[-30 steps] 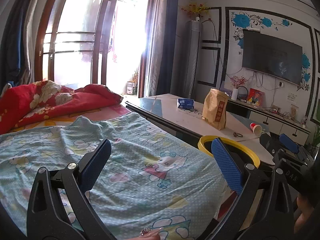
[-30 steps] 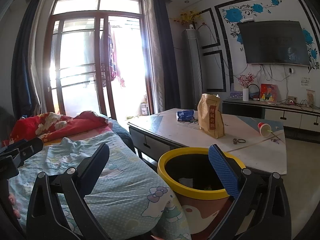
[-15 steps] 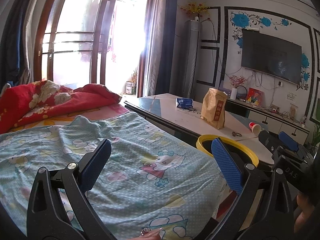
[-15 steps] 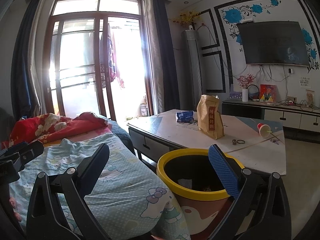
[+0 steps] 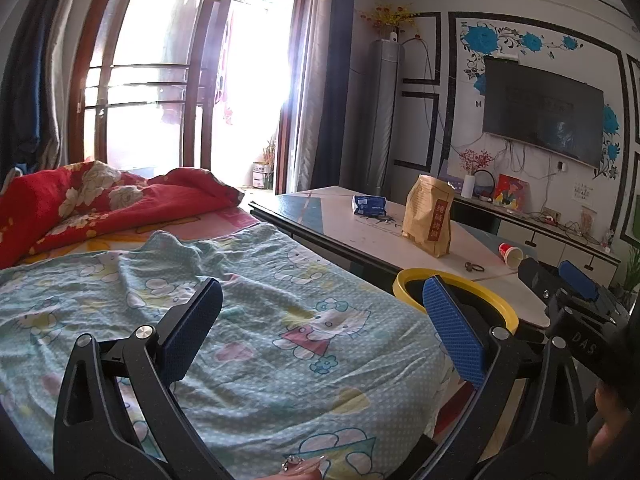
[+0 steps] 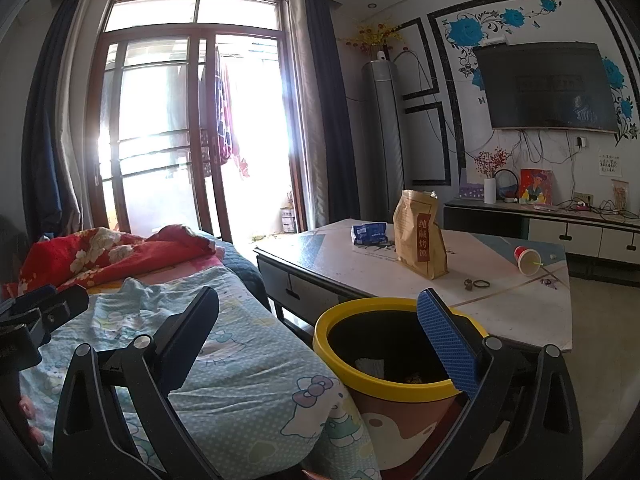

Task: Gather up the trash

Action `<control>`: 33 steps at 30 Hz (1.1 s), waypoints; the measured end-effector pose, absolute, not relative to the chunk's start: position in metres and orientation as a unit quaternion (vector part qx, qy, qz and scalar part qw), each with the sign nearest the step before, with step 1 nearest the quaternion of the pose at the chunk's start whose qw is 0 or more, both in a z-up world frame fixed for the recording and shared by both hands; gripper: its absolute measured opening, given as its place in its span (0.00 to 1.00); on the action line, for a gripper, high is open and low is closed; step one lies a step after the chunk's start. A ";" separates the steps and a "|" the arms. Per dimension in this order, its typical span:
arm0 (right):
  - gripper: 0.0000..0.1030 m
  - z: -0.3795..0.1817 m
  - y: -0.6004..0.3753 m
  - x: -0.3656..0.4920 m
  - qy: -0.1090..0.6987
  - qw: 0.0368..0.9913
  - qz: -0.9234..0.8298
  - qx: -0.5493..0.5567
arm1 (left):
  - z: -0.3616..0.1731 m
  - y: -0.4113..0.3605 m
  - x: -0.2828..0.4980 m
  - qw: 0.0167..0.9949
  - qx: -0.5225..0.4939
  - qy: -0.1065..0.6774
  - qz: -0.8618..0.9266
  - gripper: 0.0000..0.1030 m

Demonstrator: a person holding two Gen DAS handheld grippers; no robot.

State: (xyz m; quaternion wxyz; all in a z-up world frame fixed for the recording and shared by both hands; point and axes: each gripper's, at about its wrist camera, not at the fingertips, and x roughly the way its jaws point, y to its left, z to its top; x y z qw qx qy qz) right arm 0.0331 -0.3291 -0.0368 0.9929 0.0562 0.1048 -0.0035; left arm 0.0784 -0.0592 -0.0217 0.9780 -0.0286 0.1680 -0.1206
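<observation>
A yellow-rimmed trash bin (image 6: 362, 364) stands on the floor between the bed and the low table, with scraps inside; its rim (image 5: 468, 284) shows in the left wrist view too. On the table (image 6: 520, 304) lie a blue wrapper (image 6: 370, 233), a brown paper bag (image 6: 420, 236) standing upright, a tipped red paper cup (image 6: 528, 260) and small dark rings (image 6: 476, 283). My left gripper (image 5: 320, 328) is open and empty above the blue blanket. My right gripper (image 6: 316, 328) is open and empty, just above the bin's near side.
A bed with a blue cartoon blanket (image 5: 260, 320) and a red floral quilt (image 5: 100, 200) fills the left. A TV cabinet (image 6: 560, 232), a wall television (image 6: 548, 86) and a tall air conditioner (image 6: 380, 140) stand beyond the table. Glass doors (image 6: 192, 140) lie behind.
Both views have drifted slightly; the bin and table sit a little closer and to the left in the frames. Both grippers stay open.
</observation>
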 end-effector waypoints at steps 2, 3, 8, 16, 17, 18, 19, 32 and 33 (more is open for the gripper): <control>0.94 -0.037 -0.329 0.033 0.106 0.993 -0.003 0.055 | -0.021 -0.059 0.078 0.978 -0.030 0.168 -0.121 0.90; 0.94 -0.037 -0.329 0.033 0.106 0.993 -0.003 0.055 | -0.022 -0.059 0.078 0.978 -0.030 0.169 -0.121 0.90; 0.94 -0.035 -0.330 0.032 0.106 0.993 -0.003 0.055 | -0.022 -0.060 0.078 0.978 -0.029 0.169 -0.120 0.90; 0.94 -0.035 -0.331 0.031 0.107 0.993 -0.003 0.056 | -0.027 -0.060 0.080 0.975 -0.034 0.179 -0.123 0.90; 0.94 -0.035 -0.331 0.031 0.107 0.993 -0.003 0.055 | -0.027 -0.060 0.080 0.976 -0.032 0.179 -0.122 0.90; 0.94 -0.035 -0.331 0.032 0.107 0.993 -0.002 0.055 | -0.028 -0.062 0.080 0.976 -0.027 0.180 -0.119 0.90; 0.94 -0.034 -0.331 0.032 0.108 0.993 -0.001 0.055 | -0.028 -0.063 0.081 0.976 -0.026 0.183 -0.118 0.90; 0.94 0.005 -0.205 0.069 0.165 0.968 0.189 0.025 | -0.032 0.109 0.103 0.959 -0.080 0.267 0.057 0.90; 0.94 0.005 -0.163 0.077 0.191 0.955 0.228 0.003 | -0.035 0.157 0.099 0.949 -0.089 0.276 0.123 0.90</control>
